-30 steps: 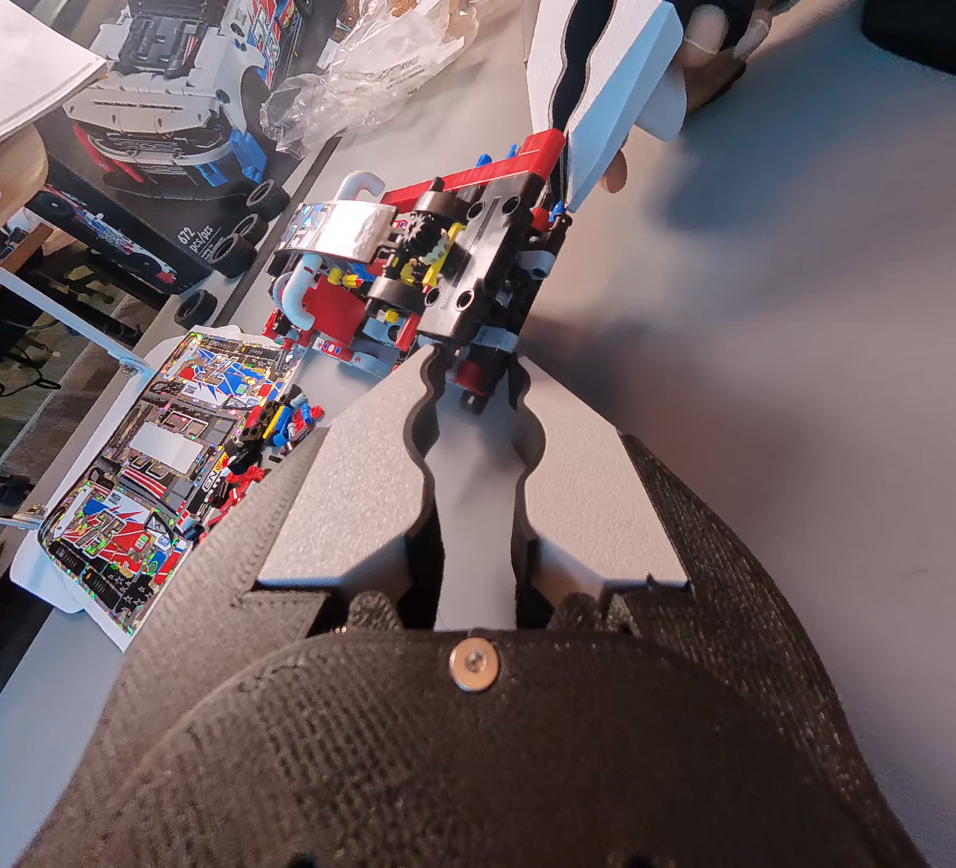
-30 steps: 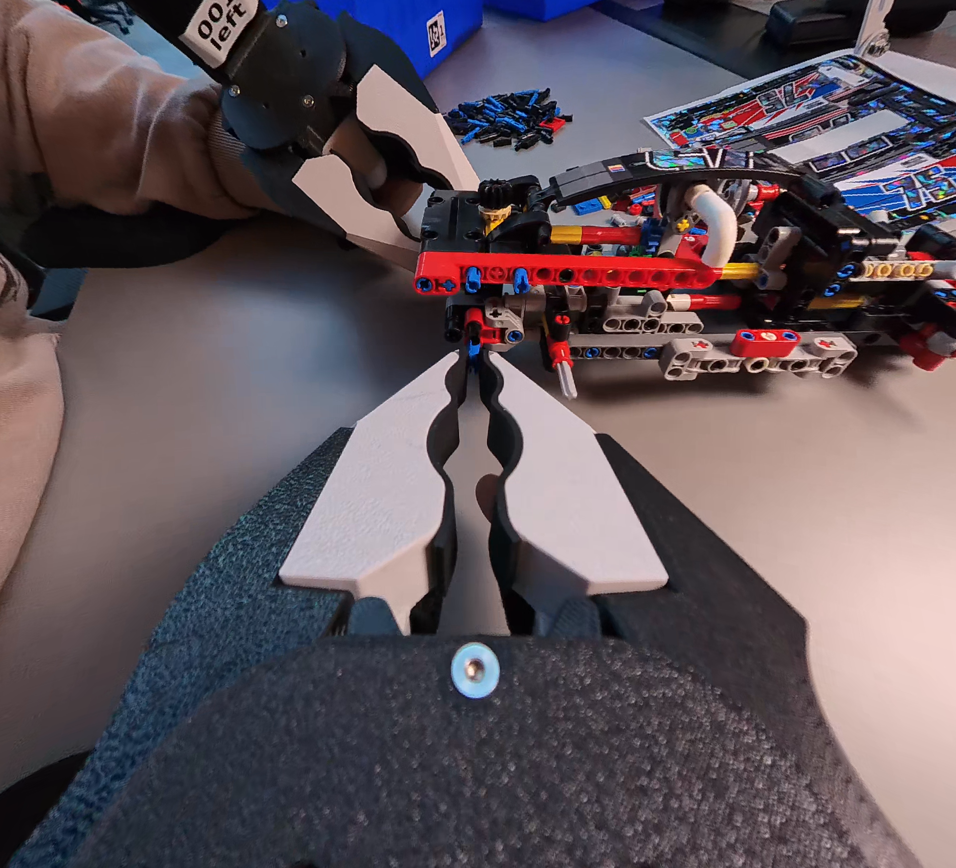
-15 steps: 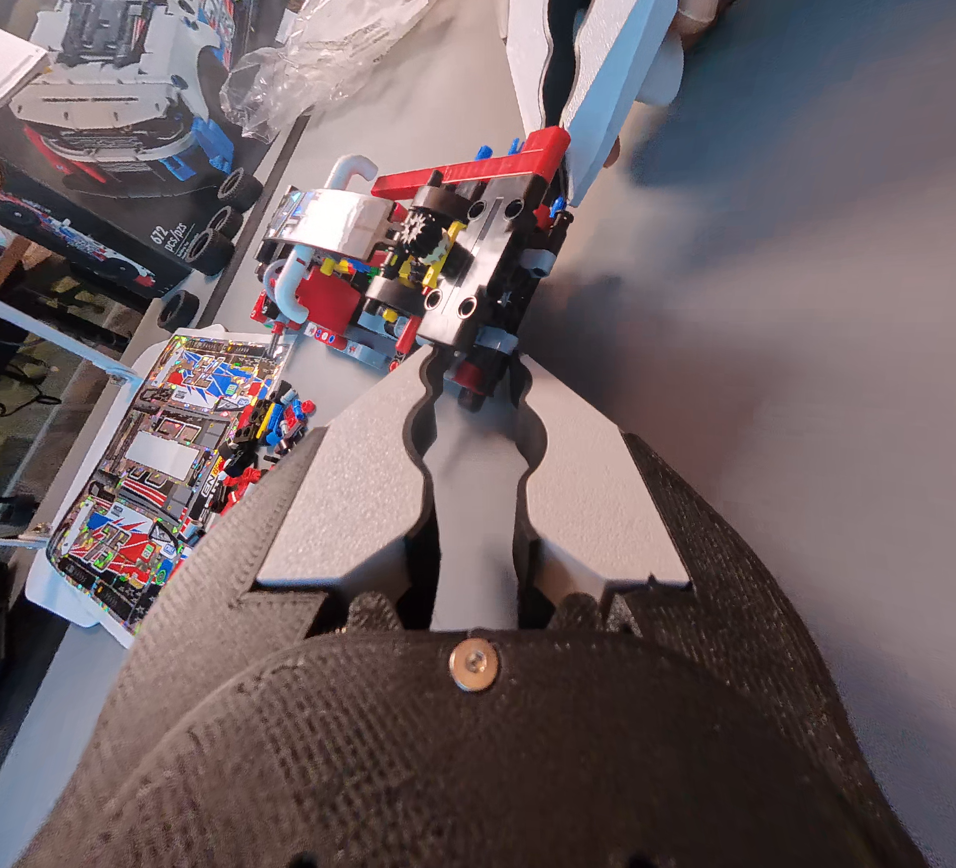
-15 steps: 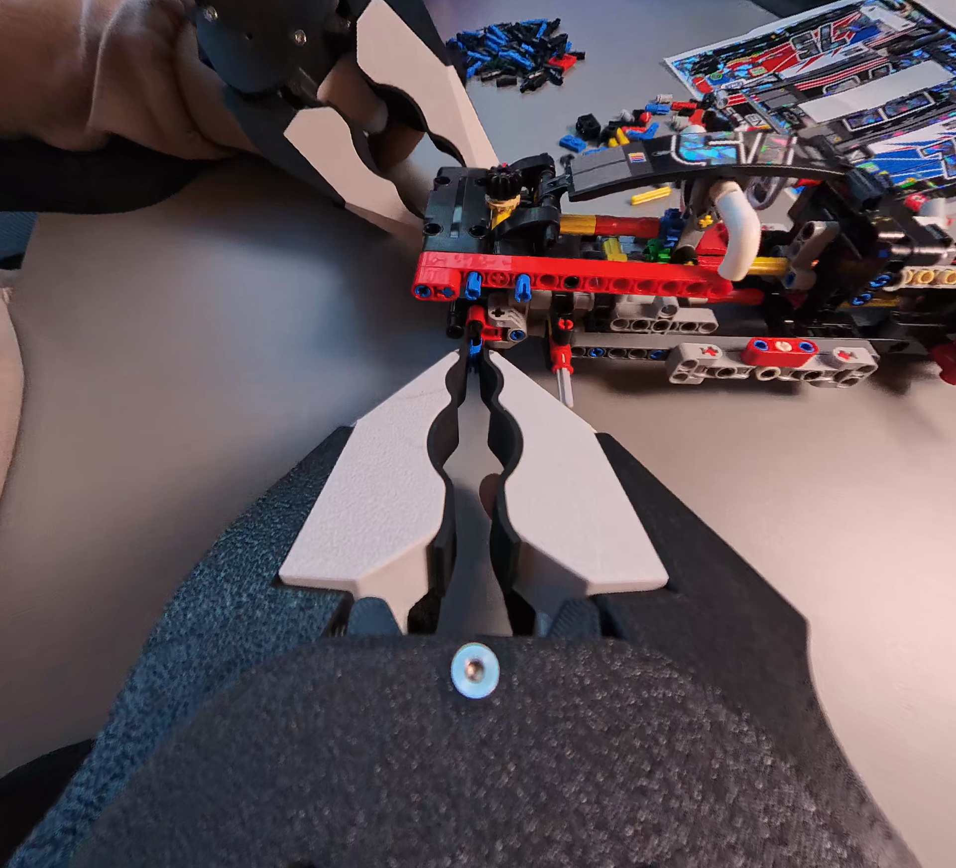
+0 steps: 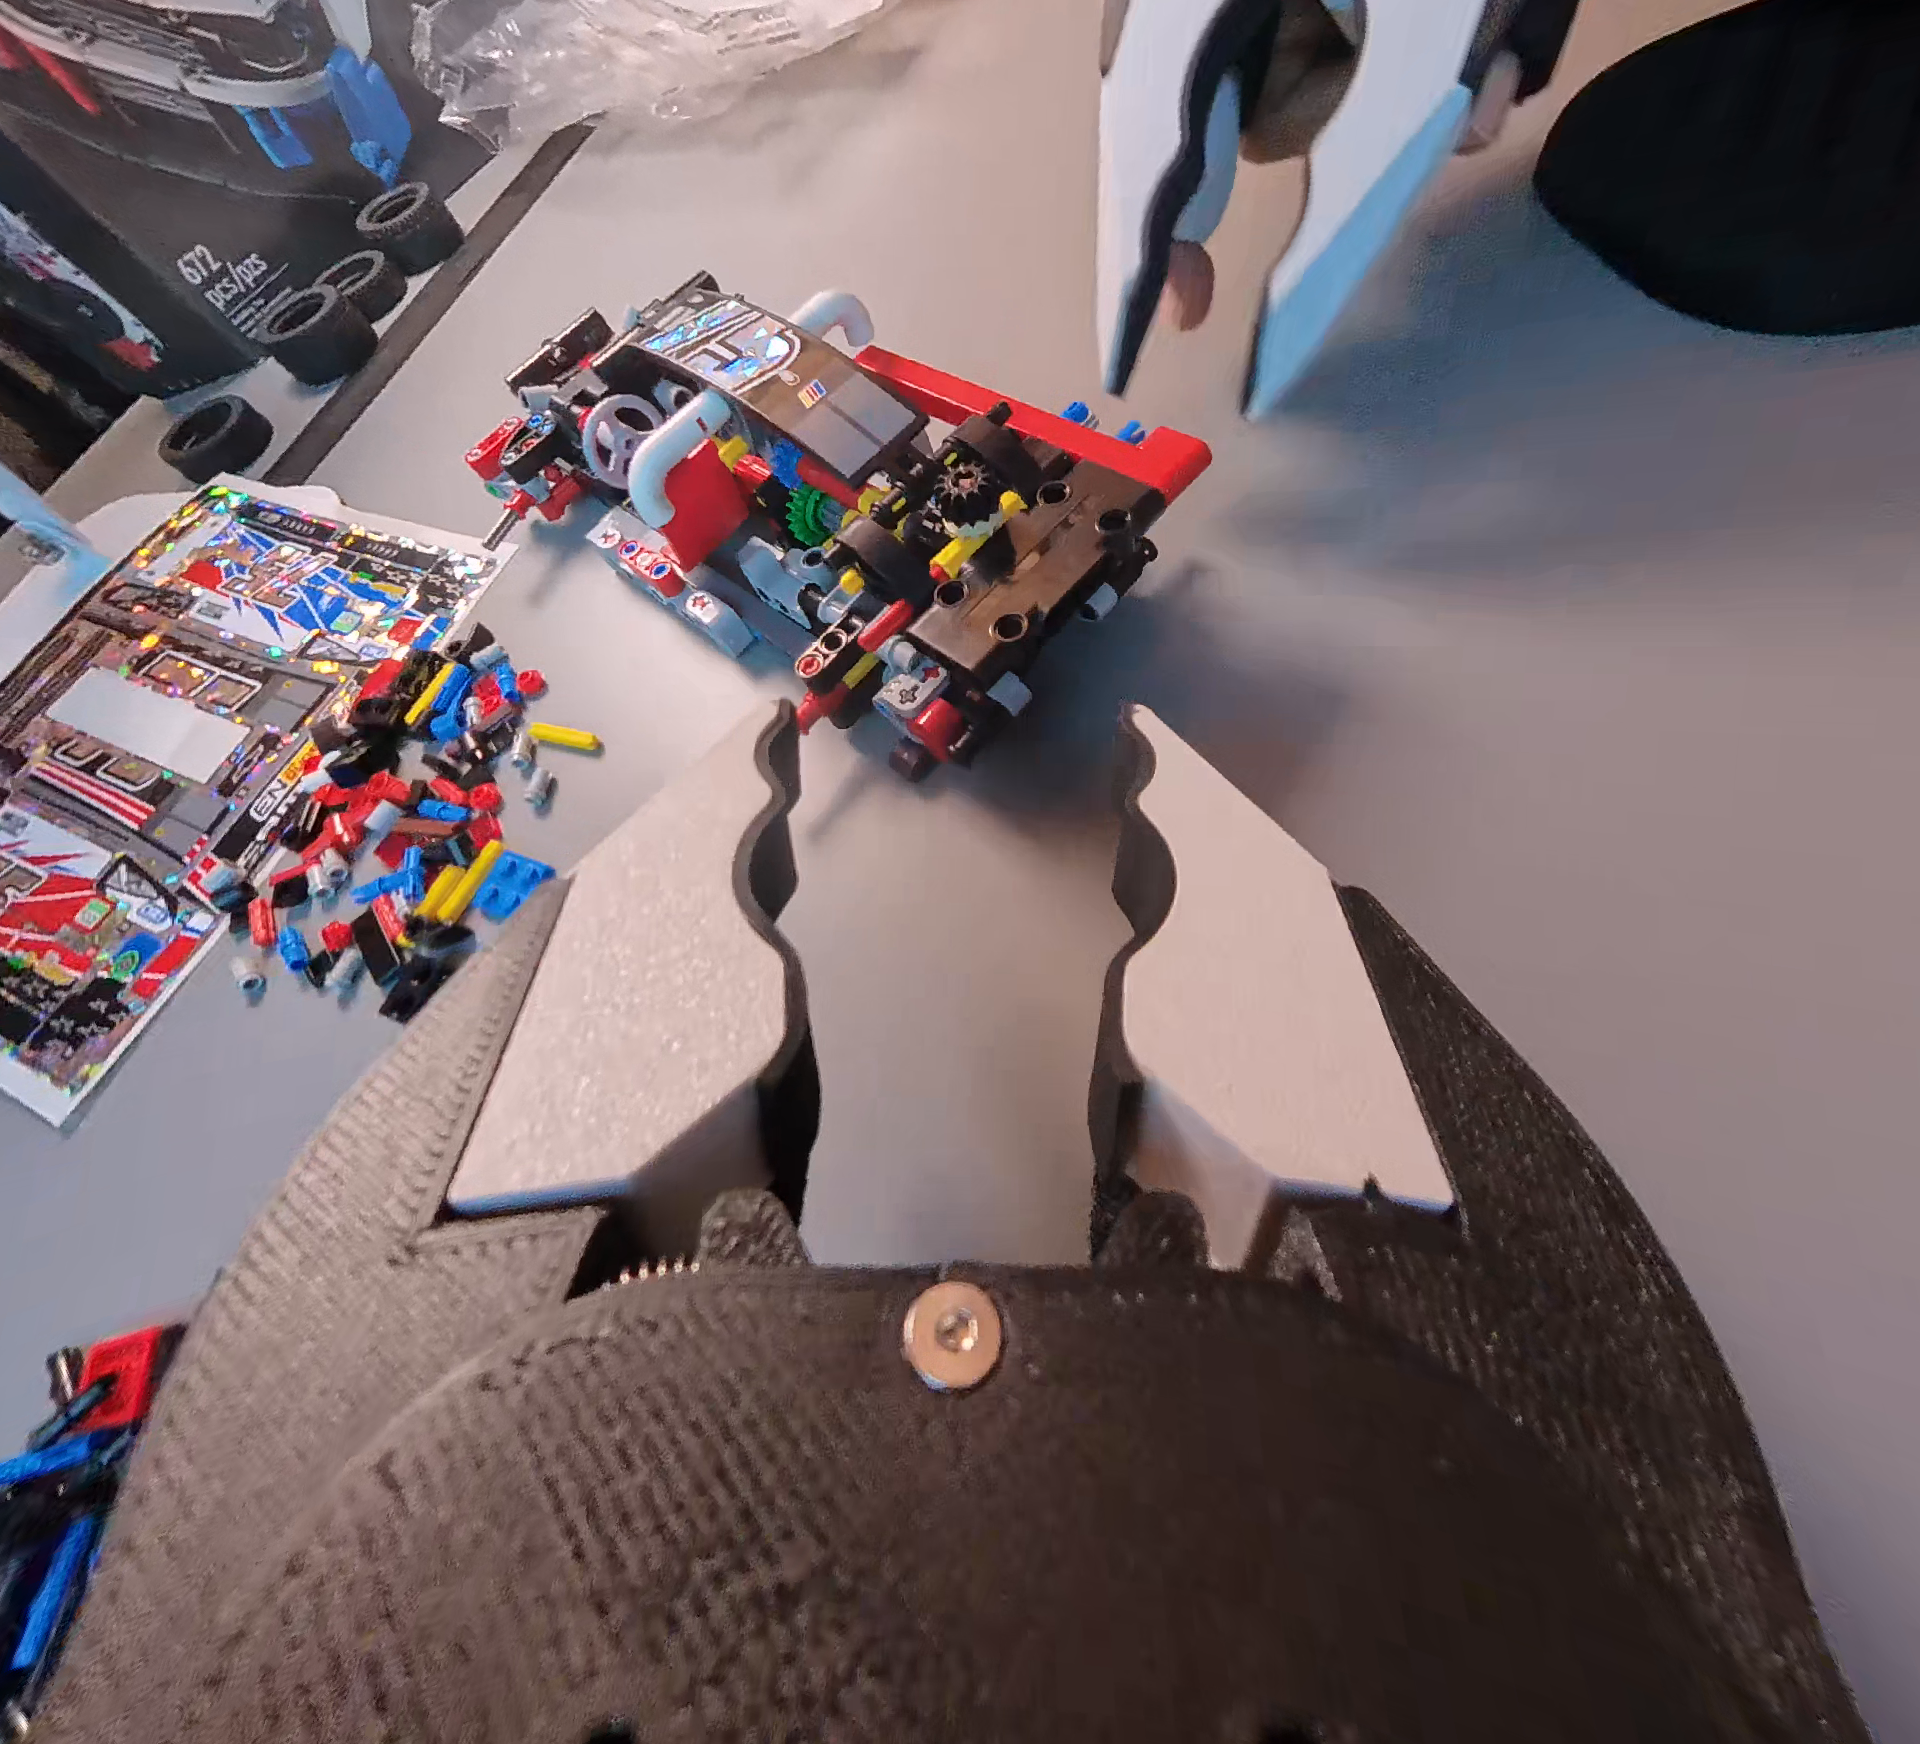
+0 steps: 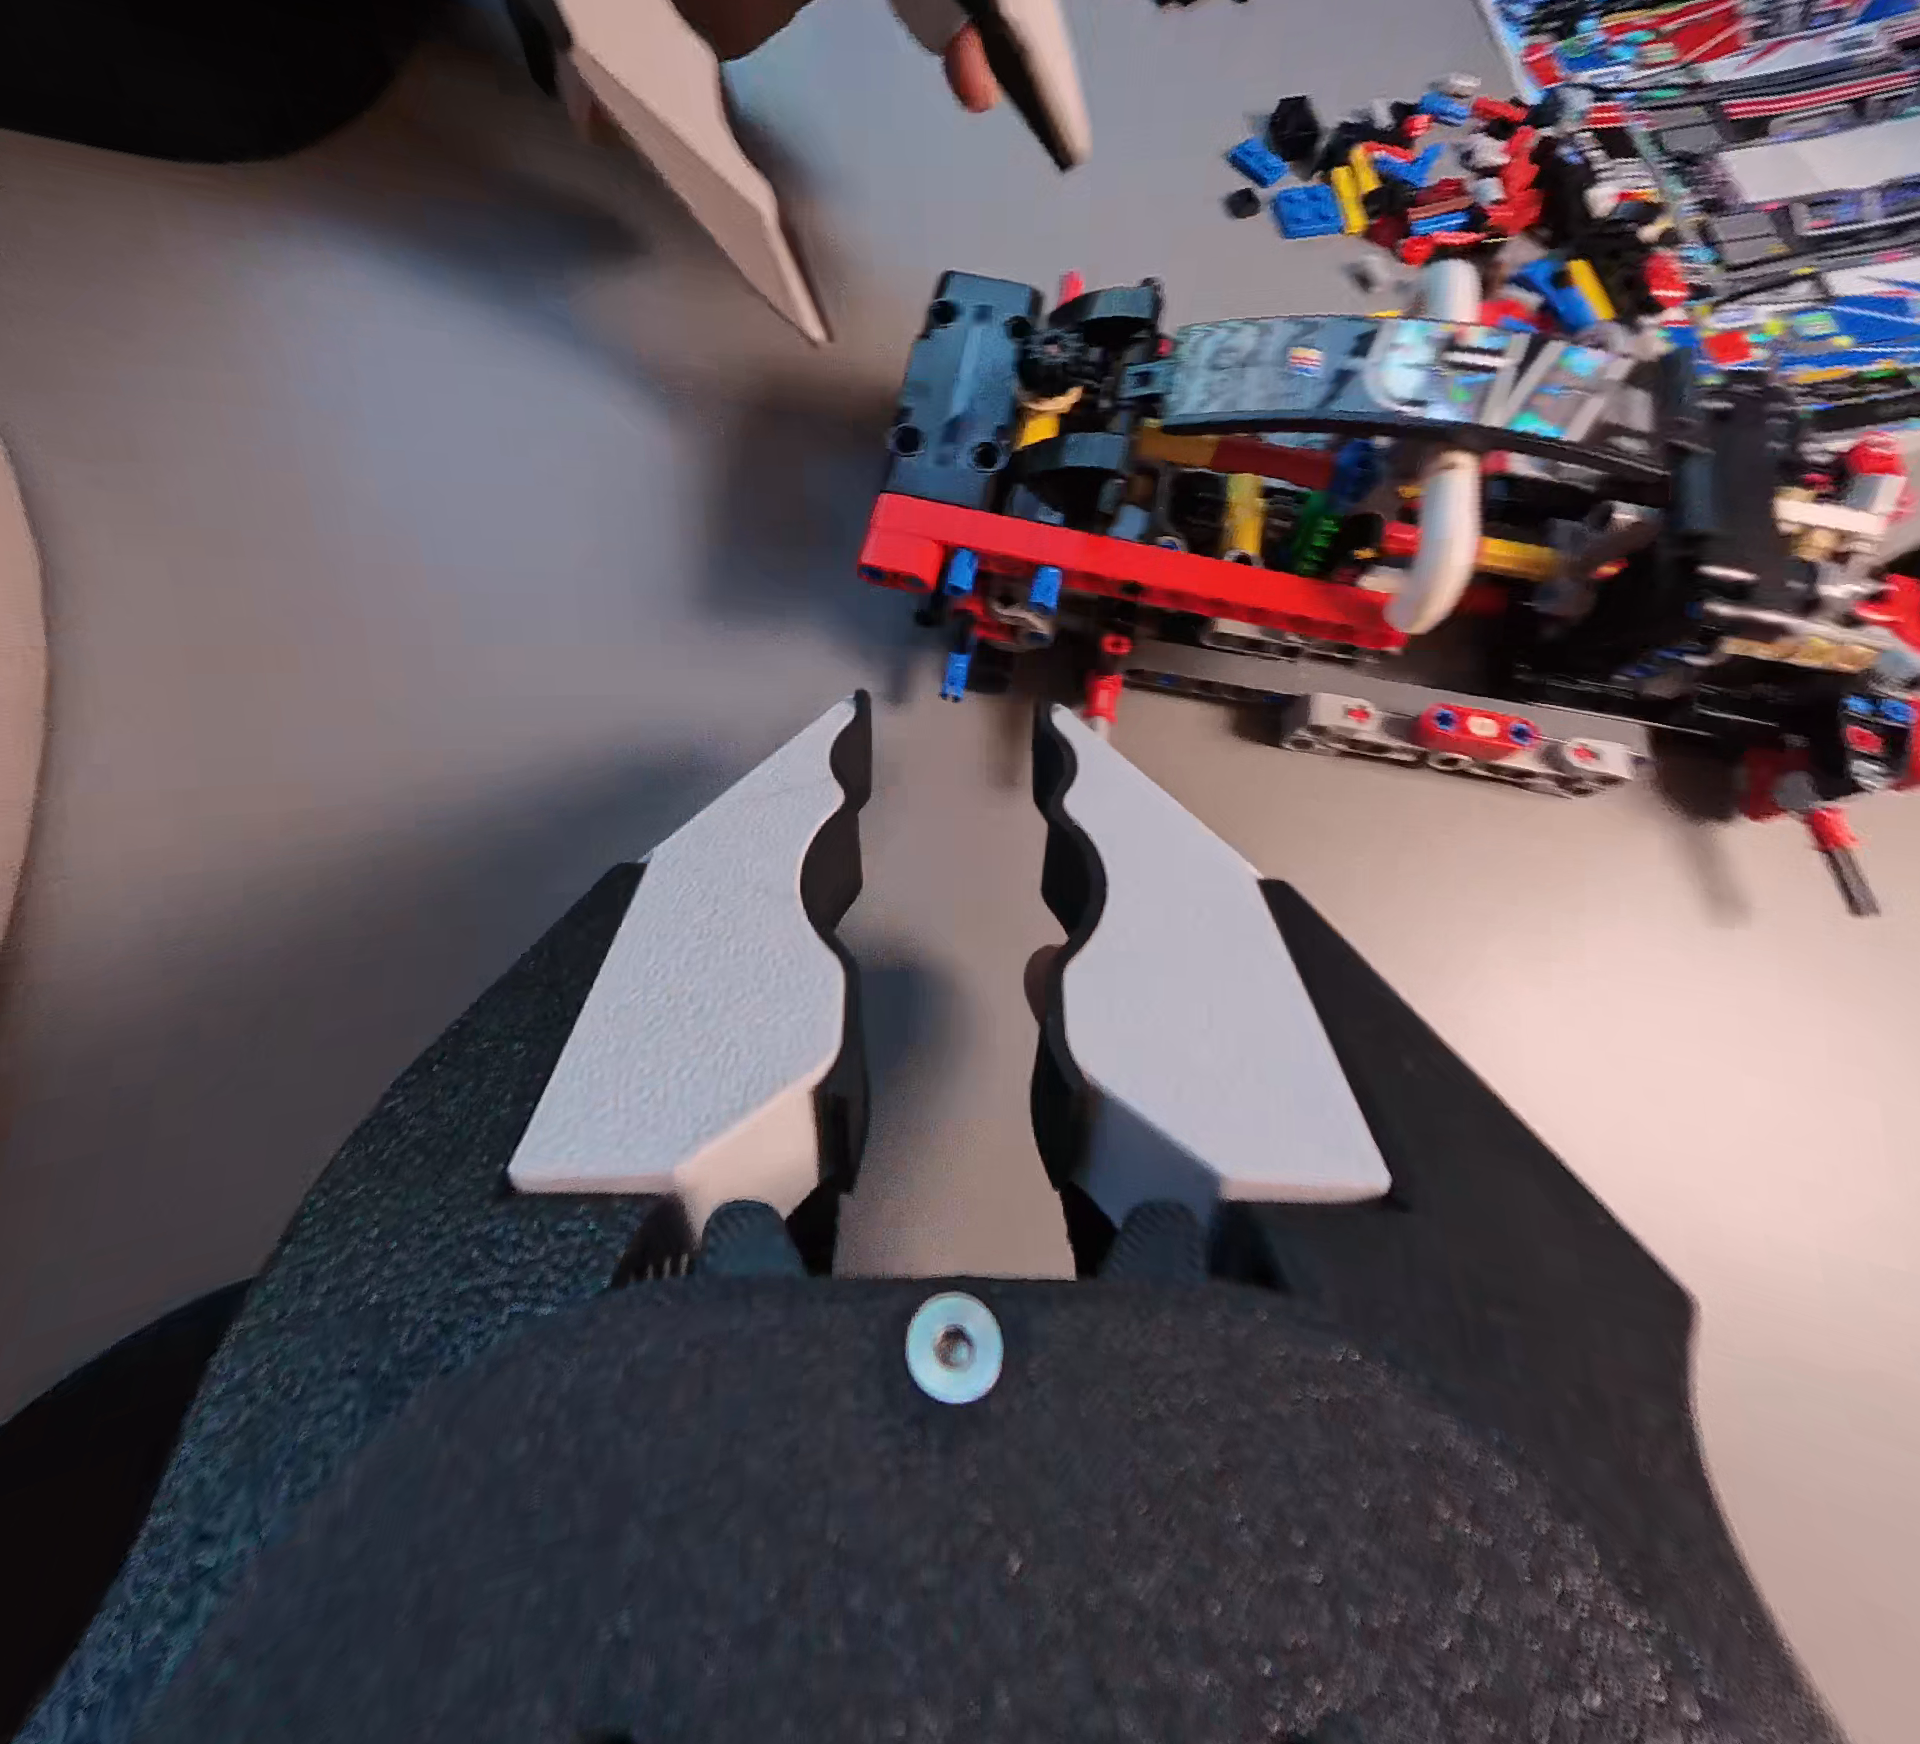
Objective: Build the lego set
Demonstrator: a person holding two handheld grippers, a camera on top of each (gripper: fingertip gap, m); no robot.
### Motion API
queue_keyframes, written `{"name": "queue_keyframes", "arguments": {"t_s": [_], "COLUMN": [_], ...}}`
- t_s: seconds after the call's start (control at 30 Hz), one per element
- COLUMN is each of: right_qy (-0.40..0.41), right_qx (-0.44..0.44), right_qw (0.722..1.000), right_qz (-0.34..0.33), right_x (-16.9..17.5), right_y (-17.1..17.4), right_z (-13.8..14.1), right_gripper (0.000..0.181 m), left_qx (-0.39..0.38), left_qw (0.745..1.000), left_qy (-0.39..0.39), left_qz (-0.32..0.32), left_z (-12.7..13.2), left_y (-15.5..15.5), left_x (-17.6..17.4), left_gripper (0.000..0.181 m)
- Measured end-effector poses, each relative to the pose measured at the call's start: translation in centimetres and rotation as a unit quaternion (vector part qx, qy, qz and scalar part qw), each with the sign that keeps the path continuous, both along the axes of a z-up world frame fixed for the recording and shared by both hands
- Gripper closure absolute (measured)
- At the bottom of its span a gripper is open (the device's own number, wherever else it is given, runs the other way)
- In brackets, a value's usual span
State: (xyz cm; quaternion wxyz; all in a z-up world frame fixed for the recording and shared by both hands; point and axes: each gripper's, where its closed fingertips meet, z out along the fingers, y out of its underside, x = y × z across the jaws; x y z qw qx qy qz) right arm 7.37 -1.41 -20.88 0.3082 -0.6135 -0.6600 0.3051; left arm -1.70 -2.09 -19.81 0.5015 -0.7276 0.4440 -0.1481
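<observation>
The left hand-held gripper (image 5: 961, 728) is hovering with its jaws spread wide and empty, just short of the black rear block of the part-built lego car (image 5: 831, 510), which is lying free on the grey surface (image 5: 1507, 759). The right hand-held gripper (image 6: 951, 712) is likewise standing apart and holding nothing, its tips near a blue pin (image 6: 956, 666) projecting below the red side beam (image 6: 1122, 567). Both tools are facing the same end of the model from opposite sides, probably because that end is where the last part was being seated and where the work is to be checked. Half a second earlier each pair of jaws was nearly closed against the model, the left at the rear block and the right on the blue pin; now both have opened and drawn back, and the car is resting unsupported. Outward, the loose pieces (image 5: 405, 821) are lying beside the sticker sheet (image 5: 156, 738), well placed for the next pick, with spare tyres (image 5: 312, 312) near the set's box (image 5: 156, 32).
</observation>
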Motion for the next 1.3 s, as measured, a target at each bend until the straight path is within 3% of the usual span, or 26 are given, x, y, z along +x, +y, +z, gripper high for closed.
{"name": "queue_keyframes", "arguments": {"t_s": [0.1,0.17,0.23,0.3,0.47,0.57,0.67,0.8,1.0,1.1,1.2,1.3], "right_qy": [-0.009,-0.041,-0.056,-0.061,-0.04,-0.039,-0.04,-0.027,-0.027,0.006,0.1,0.19], "right_qx": [0.027,0.02,0.019,0.021,-0.067,-0.067,-0.046,-0.022,-0.03,-0.025,0.0,0.04], "right_qw": [0.998,0.998,0.998,0.997,0.973,0.961,0.962,0.977,0.988,0.994,0.99,0.973], "right_qz": [-0.056,-0.044,-0.037,-0.053,-0.215,-0.265,-0.265,-0.213,-0.152,-0.111,-0.104,-0.128], "right_x": [0.4,-0.3,-1.2,-1.4,-0.3,-0.5,-1.9,-5.3,-6.8,-5.9,-4.4,-3.1], "right_y": [3.5,3.6,3.3,3.3,3.1,1.5,-0.8,-3.0,-3.4,-4.1,-2.9,0.4], "right_z": [0.3,-1.3,-2.4,-2.5,-2.5,-2.4,-2.4,-2.0,-1.7,0.5,5.4,10.5], "right_gripper": [0.156,0.155,0.175,0.177,0.178,0.178,0.178,0.174,0.171,0.171,0.17,0.166], "left_qx": [-0.01,-0.012,-0.024,-0.035,-0.038,-0.04,-0.062,-0.067,-0.019,0.003,0.013,0.033], "left_qw": [1.0,1.0,0.999,0.999,0.999,0.999,0.997,0.997,0.999,0.998,0.998,0.996], "left_qy": [-0.003,0.005,0.01,0.01,-0.004,-0.024,-0.046,-0.042,0.013,0.022,0.02,-0.057], "left_qz": [0.009,0.016,0.02,0.03,0.031,0.021,0.005,-0.005,0.036,0.053,0.064,0.061], "left_z": [-0.3,-0.7,-1.1,-1.3,-0.6,0.2,0.7,0.9,-0.7,-0.6,-0.3,2.2], "left_y": [-1.0,-1.1,-0.9,-0.8,-1.2,-1.5,-2.2,-2.5,-0.8,-0.1,0.2,0.3], "left_x": [-0.2,-0.2,-0.1,-0.2,0.1,0.4,0.9,0.7,-1.1,-1.6,-2.1,-2.0], "left_gripper": [0.124,0.126,0.126,0.127,0.126,0.124,0.111,0.095,0.099,0.111,0.117,0.113]}}
